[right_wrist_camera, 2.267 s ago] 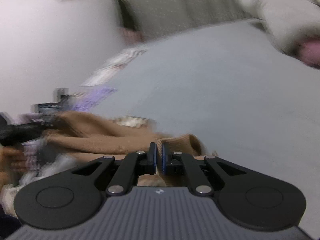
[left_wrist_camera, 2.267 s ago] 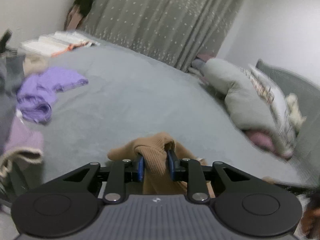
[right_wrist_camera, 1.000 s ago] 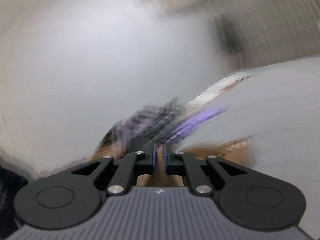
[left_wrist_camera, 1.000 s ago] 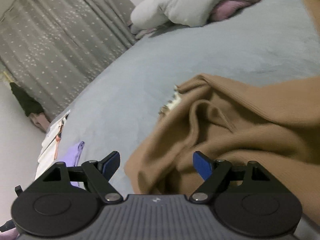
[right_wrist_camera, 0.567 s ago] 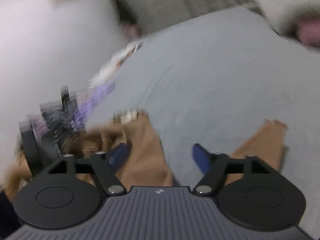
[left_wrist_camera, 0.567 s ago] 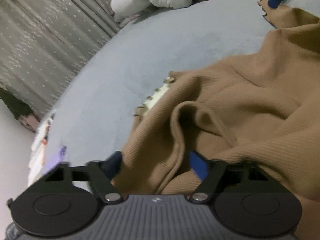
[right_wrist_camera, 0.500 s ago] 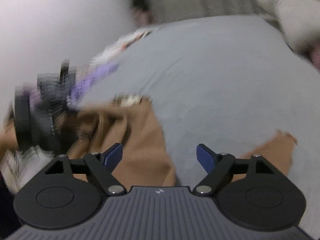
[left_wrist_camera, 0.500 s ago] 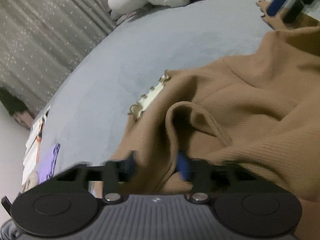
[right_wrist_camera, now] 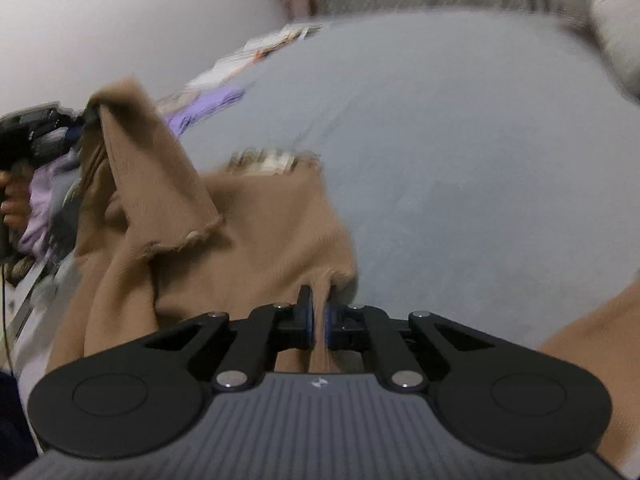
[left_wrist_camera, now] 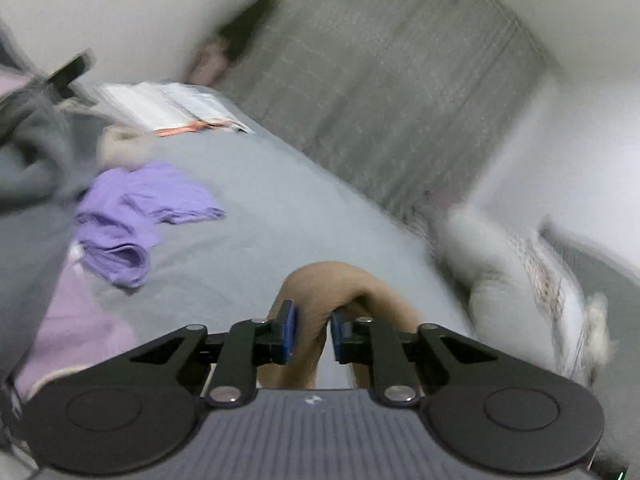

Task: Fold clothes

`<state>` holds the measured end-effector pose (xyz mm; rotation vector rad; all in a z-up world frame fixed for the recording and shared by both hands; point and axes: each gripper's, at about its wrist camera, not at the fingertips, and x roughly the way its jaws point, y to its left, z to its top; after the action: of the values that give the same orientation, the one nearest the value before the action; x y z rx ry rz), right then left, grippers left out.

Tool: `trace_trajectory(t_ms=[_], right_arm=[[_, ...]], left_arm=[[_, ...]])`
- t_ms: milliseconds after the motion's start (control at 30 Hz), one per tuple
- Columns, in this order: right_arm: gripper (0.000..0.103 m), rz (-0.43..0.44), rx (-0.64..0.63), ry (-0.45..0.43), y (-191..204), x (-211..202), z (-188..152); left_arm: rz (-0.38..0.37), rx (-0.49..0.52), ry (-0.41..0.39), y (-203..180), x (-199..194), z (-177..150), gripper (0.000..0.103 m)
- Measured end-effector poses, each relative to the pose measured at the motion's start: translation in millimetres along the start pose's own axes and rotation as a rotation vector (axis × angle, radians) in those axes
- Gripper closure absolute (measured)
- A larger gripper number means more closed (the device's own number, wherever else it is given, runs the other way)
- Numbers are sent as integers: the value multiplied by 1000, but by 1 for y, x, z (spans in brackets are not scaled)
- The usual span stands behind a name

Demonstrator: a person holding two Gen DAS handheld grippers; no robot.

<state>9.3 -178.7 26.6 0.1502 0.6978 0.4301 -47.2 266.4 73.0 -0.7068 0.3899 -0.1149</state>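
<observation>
Grippers both clench the tan sweater (right_wrist_camera: 248,240): left gripper (left_wrist_camera: 312,334) at a raised fold, right gripper (right_wrist_camera: 316,320) at 6 o'clock, above the grey bed (right_wrist_camera: 460,140).

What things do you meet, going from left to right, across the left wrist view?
Grey garment → purple garment → brown garment, pinched in the left claw → light grey pillow.

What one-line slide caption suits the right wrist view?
Right tongs pinch a fold of the brown sweater above the grey bed.
</observation>
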Motion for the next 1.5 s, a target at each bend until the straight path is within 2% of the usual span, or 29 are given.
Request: trace_trajectory(t_ms=[33, 67, 167, 200, 267, 333, 367, 400, 500, 567, 633, 667, 700, 733, 800, 867, 933, 967, 1000, 1033, 1067, 1100, 1167, 1200, 1300, 1400, 1467, 1500], right_arm=[[100, -30, -7, -49, 1, -12, 7], [100, -95, -50, -97, 6, -25, 11], [100, -295, -193, -233, 23, -59, 19], [100, -355, -237, -276, 28, -69, 20], [100, -452, -281, -427, 37, -104, 25], [100, -477, -303, -560, 45, -136, 27], [100, -490, -337, -599, 45, -154, 27], [100, -500, -362, -612, 47, -160, 27], [99, -583, -512, -554, 53, -185, 15], [99, -553, -530, -506, 45, -184, 2], [99, -446, -553, -395, 32, -182, -14], [99, -389, -552, -308, 22, -181, -21], [99, -331, -546, -213, 11, -179, -27], [98, -254, -530, -113, 3, -171, -36], [97, -88, -492, 97, -14, -157, -58], [96, -22, -466, 168, -26, -153, -71], [93, -6, -400, 123, -42, -161, -63], [84, 10, -327, 51, -54, -172, -54], [67, 27, -243, -33, -66, -185, -44], [58, 44, -85, -142, -88, -197, -37], [40, 59, 94, -258, -112, -210, -31], [36, 73, 209, -273, -129, -207, -31], [36, 102, 403, -243, -160, -192, -33], [36, 99, 458, -200, -167, -182, -38], [36, 107, 492, -70, -169, -152, -44], [36, 127, 467, 37, -160, -123, -47], [36, 132, 456, 82, -150, -104, -50], [37, 135, 446, 116, -164, -94, -51]], left_arm=[[-20, -40, -11, 5, -2, 2, 87], [-62, -91, -29, 9, -6, 4, 87], [-239, -192, -113, 4, -19, 8, 87], [-313, -231, -148, -1, -25, 9, 87], [-475, -312, -217, -10, -36, 14, 87], [-583, -306, -242, -27, -42, 16, 87], [-632, -254, -234, -45, -46, 17, 87], [-648, -188, -201, -62, -46, 16, 86], [-555, 23, 37, -102, -15, -5, 67], [-478, 204, 192, -128, 10, -32, 52], [-395, 401, 340, -155, 36, -63, 44], [-357, 470, 388, -164, 47, -74, 39], [-326, 509, 410, -171, 55, -81, 34], [-308, 535, 423, -175, 62, -85, 24], [-287, 580, 449, -186, 84, -86, 22], [-276, 666, 486, -205, 108, -88, 21], [-271, 843, 538, -231, 127, -102, 21], [-269, 944, 566, -245, 136, -111, 21], [-272, 1050, 587, -257, 147, -121, 21], [-287, 1145, 609, -267, 161, -131, 21], [-301, 1213, 639, -273, 172, -141, 20], [-309, 1268, 671, -278, 184, -151, 19], [-324, 1378, 735, -287, 208, -172, 18], [-324, 1435, 772, -288, 219, -182, 18], [-306, 1582, 883, -282, 251, -211, 18], [-341, 1589, 926, -279, 266, -221, 12], [-365, 1588, 924, -279, 267, -223, 14], [-376, 1586, 918, -280, 265, -224, 16]])
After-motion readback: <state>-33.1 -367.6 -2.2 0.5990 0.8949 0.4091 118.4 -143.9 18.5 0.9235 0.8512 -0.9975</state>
